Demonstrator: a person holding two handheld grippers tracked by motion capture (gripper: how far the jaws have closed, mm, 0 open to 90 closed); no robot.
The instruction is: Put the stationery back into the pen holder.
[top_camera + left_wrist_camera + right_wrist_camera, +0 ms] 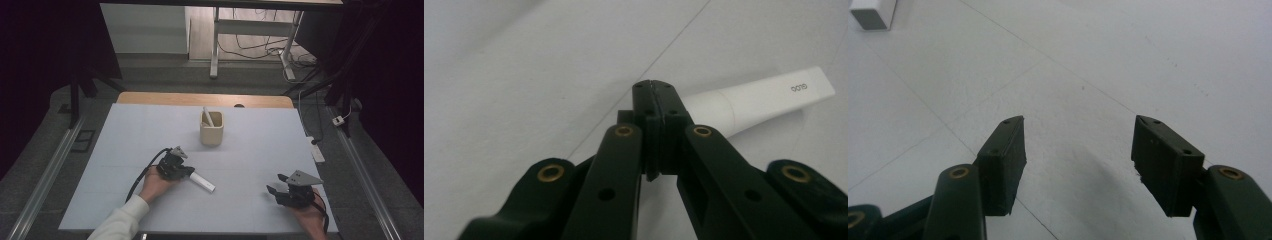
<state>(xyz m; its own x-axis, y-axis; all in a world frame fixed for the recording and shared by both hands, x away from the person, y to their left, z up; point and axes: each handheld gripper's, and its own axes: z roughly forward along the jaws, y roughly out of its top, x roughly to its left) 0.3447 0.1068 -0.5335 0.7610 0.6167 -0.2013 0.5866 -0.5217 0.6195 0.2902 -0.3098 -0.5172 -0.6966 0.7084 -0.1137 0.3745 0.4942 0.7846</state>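
A white tube lies flat on the pale table mat, left of centre. My left gripper is low at the tube's near-left end, held by a hand in a white sleeve. In the left gripper view its jaws are shut flat against each other with nothing between them. The tube runs off to the right from behind the right jaw. My right gripper rests near the front right of the mat. Its jaws stand open over bare mat.
A beige square cup with a white stick-like item leaning in it stands behind the tube, mid-table. A white object's end sits in the top left corner of the right gripper view. A desk frame and cables lie beyond the table.
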